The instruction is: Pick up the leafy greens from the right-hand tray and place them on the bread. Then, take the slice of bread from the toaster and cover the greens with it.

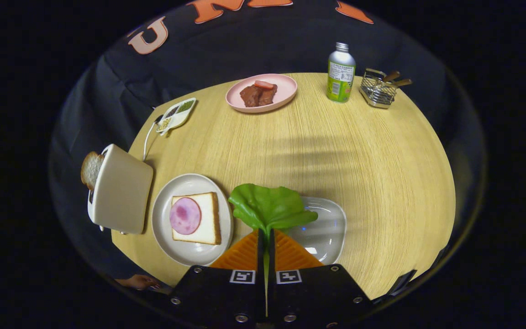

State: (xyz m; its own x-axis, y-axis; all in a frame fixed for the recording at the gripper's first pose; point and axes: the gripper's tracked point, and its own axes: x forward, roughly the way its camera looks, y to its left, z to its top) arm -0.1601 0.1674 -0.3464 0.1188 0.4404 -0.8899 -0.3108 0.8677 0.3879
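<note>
My gripper [265, 234] is shut on the stem of the leafy greens [267, 207], whose leaf spreads just ahead of the fingertips, above the clear tray [327, 228]. Left of the fingers, a white plate [189, 253] carries a slice of bread [206, 219] topped with a round pink ham slice [185, 215]. Further left stands a cream toaster [121, 189] with another slice of bread [91, 169] sticking out of its slot.
Across the wooden table [336, 151] sit a pink plate [286, 93] of brown meat, a green bottle [340, 73], a wire basket [378, 89] and a small divided condiment dish [176, 115]. The toaster's cord runs beside that dish.
</note>
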